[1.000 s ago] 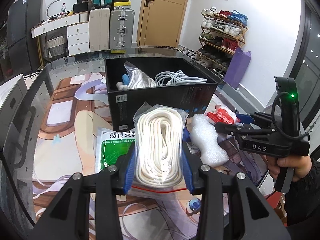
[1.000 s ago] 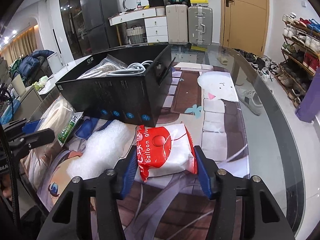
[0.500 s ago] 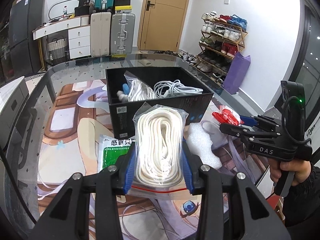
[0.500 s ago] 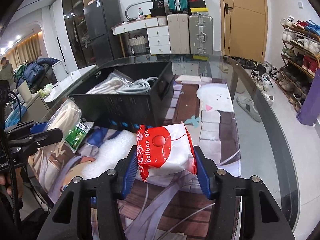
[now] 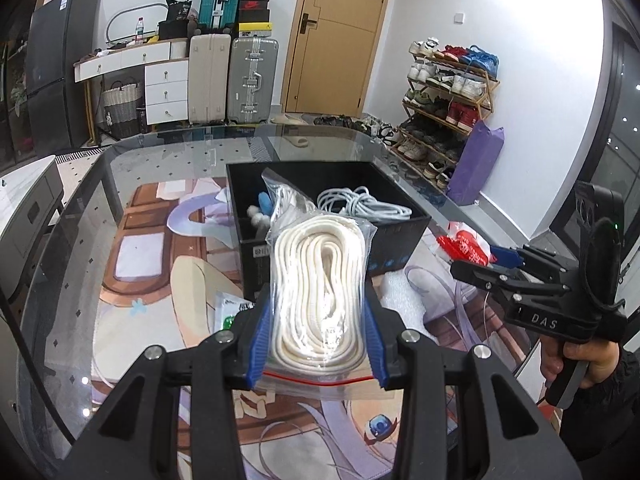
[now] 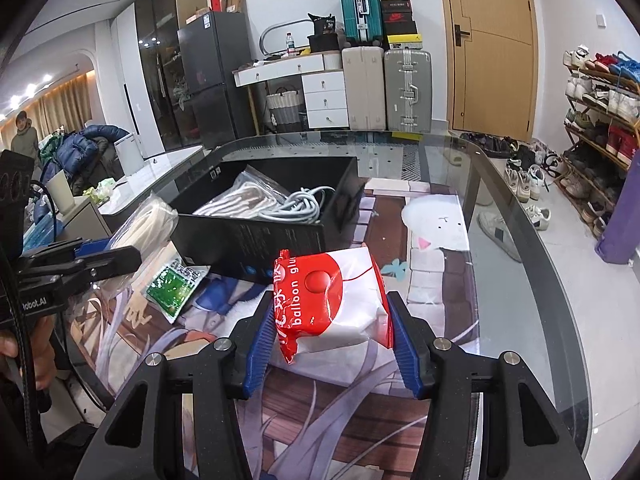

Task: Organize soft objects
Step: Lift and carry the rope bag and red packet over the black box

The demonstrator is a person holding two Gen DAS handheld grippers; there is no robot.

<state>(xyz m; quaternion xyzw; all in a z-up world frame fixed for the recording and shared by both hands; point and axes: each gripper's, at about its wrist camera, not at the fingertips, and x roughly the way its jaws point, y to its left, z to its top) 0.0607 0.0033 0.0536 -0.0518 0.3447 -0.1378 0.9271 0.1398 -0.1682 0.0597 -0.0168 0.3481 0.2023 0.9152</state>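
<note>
Presently, five items, left to right.

1. Green packet (image 5: pixel 228 314): flat on the mat (image 5: pixel 132 288), just left of the box's near corner; judged not yet sorted.

2. Rope bag (image 5: pixel 320 292): clear zip bag of coiled cream rope, clamped between the blue pads of the left gripper (image 5: pixel 318 340), off the mat and in front of the box's near wall. Held by its lower half so the coil stands up; judged ready to go over the wall. Against the earlier frame it sits higher in relation to the box, whose inside shows more.

3. Box (image 5: pixel 400 240): black, open-topped, on the mat toward the table's far edge; already holds a bagged rope (image 6: pixel 240 200) and a grey cable (image 5: pixel 364 206). Judged the collecting place.

4. Foam (image 5: pixel 404 296): white sheet flat on the mat, by the box's near right corner, untouched.

5. Glue pack (image 6: pixel 332 300): red-and-white pouch pinched at its sides by the right gripper (image 6: pixel 330 332), raised clear of the mat, right of the box's near corner. Earlier it sat lower and closer to the foam; now it is lifted and the box interior is in fuller view. Both grips unchanged in width.
</note>
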